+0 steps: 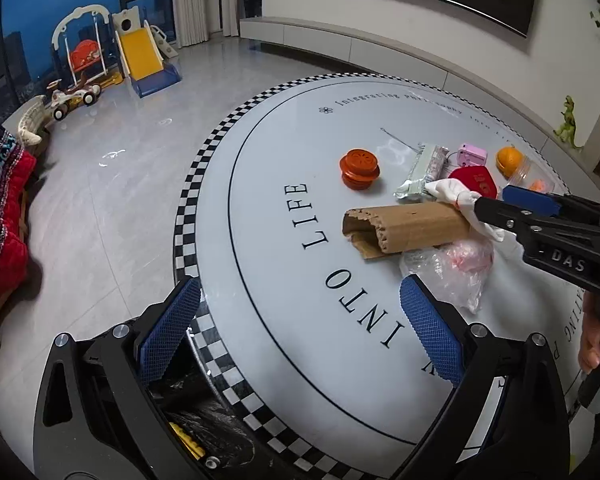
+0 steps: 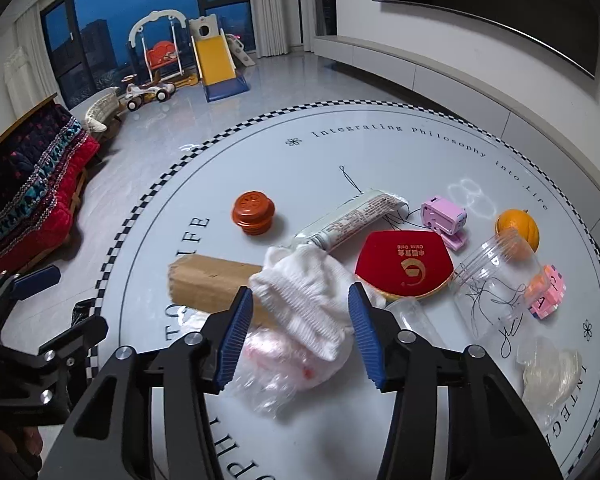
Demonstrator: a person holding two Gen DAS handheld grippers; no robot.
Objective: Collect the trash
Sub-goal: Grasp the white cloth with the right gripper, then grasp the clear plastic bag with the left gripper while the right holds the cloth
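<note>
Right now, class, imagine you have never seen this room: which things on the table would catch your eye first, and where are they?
The crumpled white cloth stands out first, lying between the open fingers of the right gripper, over the end of a brown cardboard roll. Just right of it lies a bright red case, with an orange fruit farther right. The left gripper hangs open over the table's checkered edge.

You're in a home living room: a child's slide [image 2: 216, 65] and swing [image 2: 162, 54] by the dark windows, a red-cushioned sofa [image 2: 28, 208], a wall television [image 2: 492, 4], a round printed table [image 2: 340, 148]
</note>
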